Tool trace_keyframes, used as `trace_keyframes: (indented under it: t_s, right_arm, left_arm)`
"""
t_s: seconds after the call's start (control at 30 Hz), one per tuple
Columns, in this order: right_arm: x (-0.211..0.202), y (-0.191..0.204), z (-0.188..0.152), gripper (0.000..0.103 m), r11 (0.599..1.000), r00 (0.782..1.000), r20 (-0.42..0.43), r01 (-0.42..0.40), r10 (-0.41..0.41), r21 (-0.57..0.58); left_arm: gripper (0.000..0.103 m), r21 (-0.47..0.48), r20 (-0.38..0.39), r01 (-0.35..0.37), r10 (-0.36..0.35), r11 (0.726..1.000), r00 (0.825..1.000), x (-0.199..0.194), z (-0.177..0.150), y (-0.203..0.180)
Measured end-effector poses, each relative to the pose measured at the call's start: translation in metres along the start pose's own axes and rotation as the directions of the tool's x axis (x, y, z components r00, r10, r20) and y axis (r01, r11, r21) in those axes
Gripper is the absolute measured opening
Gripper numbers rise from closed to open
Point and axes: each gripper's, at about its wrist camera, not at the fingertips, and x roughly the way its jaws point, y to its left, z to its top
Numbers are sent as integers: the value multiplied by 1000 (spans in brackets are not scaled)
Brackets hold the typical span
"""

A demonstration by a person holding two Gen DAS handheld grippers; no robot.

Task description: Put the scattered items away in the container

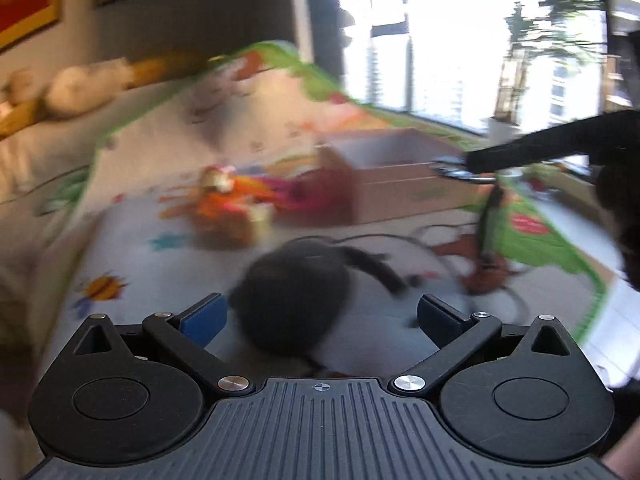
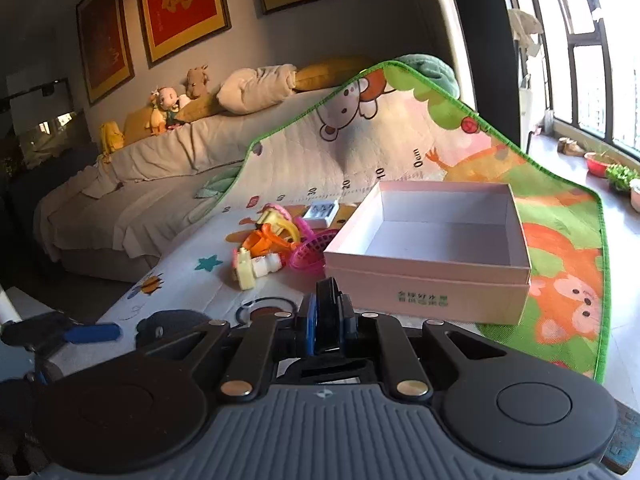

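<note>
An open pink cardboard box (image 2: 428, 292) stands empty on the play mat (image 2: 400, 148); it also shows in the blurred left wrist view as the box (image 1: 400, 192). Left of it lies a heap of orange, yellow and pink plastic toys (image 2: 276, 240) with a small white bottle (image 2: 268, 264). My right gripper (image 2: 328, 300) is shut on a flat black item (image 2: 330, 320), seen edge-on, just in front of the box. My left gripper (image 1: 322, 304) is open, and a round black object (image 1: 292, 300) lies on the mat between its blue fingers (image 1: 204, 320), apart from the pads.
A covered sofa (image 2: 160, 184) with pillows and soft toys (image 2: 168, 104) runs along the left; the mat's far end drapes up over it. A black cable (image 1: 400, 240) loops on the mat near the box. Plant pots (image 2: 600, 164) stand by the windows at right.
</note>
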Motion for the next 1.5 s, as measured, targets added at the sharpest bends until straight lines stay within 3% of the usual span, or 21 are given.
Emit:
trace_keyframes:
  t_s: [0.07, 0.2, 0.33, 0.47, 0.53, 0.67, 0.8, 1.03, 1.17, 1.3, 1.33, 1.37, 1.4, 1.5]
  right_arm:
    - [5, -1, 0, 11, 1000, 1000, 8, 21, -21, -8]
    - [12, -5, 1, 12, 1000, 1000, 7, 22, -21, -6]
    - [15, -6, 2, 14, 1000, 1000, 5, 25, -25, -12]
    - [5, -10, 1, 45, 999, 999, 44, 32, -32, 10]
    - [-1, -13, 1, 51, 999, 998, 60, 31, -32, 18]
    - [-6, -13, -4, 68, 999, 997, 61, 42, -42, -6]
    - [-3, -8, -19, 88, 995, 997, 25, 76, -74, -68]
    - [27, 10, -38, 92, 981, 993, -76, 73, -88, -182]
    - [56, 10, -38, 96, 988, 985, -158, 42, -65, -148]
    - [78, 4, -37, 96, 991, 974, -211, 50, -76, -124]
    - [80, 3, -37, 92, 990, 973, -217, 53, -80, -127]
    - [81, 3, -38, 77, 990, 971, -223, 57, -86, -132]
    - [80, 2, -38, 73, 989, 969, -230, 57, -87, -134]
    - [67, 1, -39, 73, 990, 974, -204, 69, -94, -126]
  left_arm:
    - [103, -13, -29, -17, 16, 1000, 999, 11, 2, 6]
    - [103, 58, -63, -5, 9, 998, 998, 30, 1, 3]
    - [103, 114, -55, -105, 112, 988, 992, 41, 2, 11]
    - [103, 104, -56, -134, 140, 986, 989, 43, 6, 27]
    - [103, 89, -56, -127, 133, 988, 990, 42, 6, 33]
    - [103, 35, -76, -38, 41, 999, 996, 46, 6, 38]
    - [103, 26, -97, -38, 41, 999, 994, 50, 2, 31]
    - [103, -4, -136, -90, 89, 996, 987, 52, -5, 32]
    - [103, -14, -140, -116, 113, 993, 984, 46, -6, 38]
    - [103, -28, -136, -75, 71, 997, 988, 37, -7, 41]
    - [103, -38, -135, -57, 52, 998, 989, 34, -7, 40]
    - [103, -53, -134, -43, 36, 998, 990, 31, -6, 38]
    - [103, -70, -131, -32, 23, 997, 991, 29, -5, 36]
    - [103, -145, -117, -33, 16, 989, 993, 26, 0, 26]
